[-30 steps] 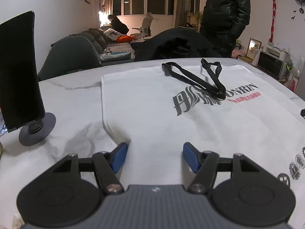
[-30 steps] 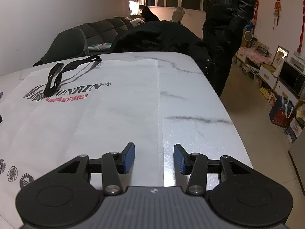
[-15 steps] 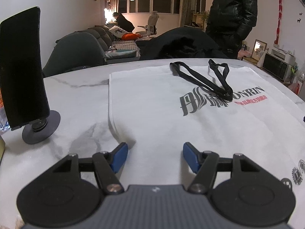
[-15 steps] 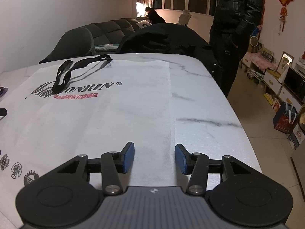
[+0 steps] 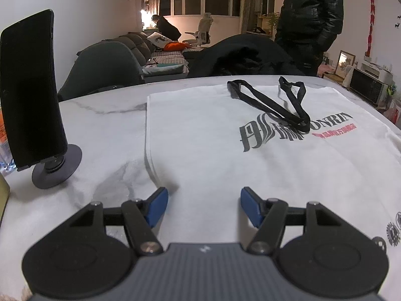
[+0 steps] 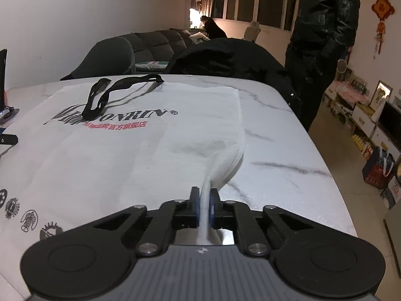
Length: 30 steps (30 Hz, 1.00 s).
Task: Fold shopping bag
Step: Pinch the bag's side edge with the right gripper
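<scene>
- The right tool (image 6: 204,207) is closed on the near right edge of the white shopping bag (image 6: 140,150); a thin fold of the fabric stands pinched between its blue pads (image 6: 212,207) and rises a little from the counter.
- The left tool (image 5: 203,207) is wide open and holds nothing; its blue pads (image 5: 156,207) stand on both sides of the near left edge of the bag, low over the fabric. I cannot tell if they touch it.
- The bag lies flat on the white marble counter (image 5: 105,135), with grey lettering and a red line of characters on the top side, and small round black marks near the bottom edge.
- The black handles (image 5: 273,105) lie folded back on the bag, across the lettering, at the far side.
- A black phone on a round stand (image 5: 32,95) stands upright on the counter, left of the bag and apart from it.
- A dark coat (image 6: 225,57) lies heaped just beyond the far edge of the counter.
- A person in a black jacket (image 6: 323,25) stands at the far right, beside the counter.
</scene>
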Each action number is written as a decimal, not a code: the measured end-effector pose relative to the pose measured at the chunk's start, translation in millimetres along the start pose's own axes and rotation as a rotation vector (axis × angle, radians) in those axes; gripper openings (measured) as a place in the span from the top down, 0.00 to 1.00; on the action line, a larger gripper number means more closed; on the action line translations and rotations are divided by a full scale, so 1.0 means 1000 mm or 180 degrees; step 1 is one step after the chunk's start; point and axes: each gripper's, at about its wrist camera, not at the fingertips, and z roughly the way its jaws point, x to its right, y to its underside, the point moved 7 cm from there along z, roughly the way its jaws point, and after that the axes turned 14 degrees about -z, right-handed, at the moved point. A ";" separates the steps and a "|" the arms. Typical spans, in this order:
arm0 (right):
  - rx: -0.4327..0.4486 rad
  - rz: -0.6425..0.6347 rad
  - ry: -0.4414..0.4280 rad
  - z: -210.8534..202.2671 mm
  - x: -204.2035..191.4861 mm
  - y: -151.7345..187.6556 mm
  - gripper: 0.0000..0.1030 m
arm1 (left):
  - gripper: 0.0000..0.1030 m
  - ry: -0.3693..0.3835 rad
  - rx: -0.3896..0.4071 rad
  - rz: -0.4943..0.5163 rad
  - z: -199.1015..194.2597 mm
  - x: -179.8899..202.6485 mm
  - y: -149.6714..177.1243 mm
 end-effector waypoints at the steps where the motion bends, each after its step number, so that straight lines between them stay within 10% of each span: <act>1: 0.0010 -0.0006 0.0017 0.000 -0.001 0.000 0.94 | 0.40 -0.0005 0.0000 -0.0002 0.000 0.000 0.000; 30: 0.0367 0.0797 -0.0296 -0.046 0.029 -0.014 0.96 | 0.38 0.0194 0.0007 0.0402 0.002 0.055 -0.013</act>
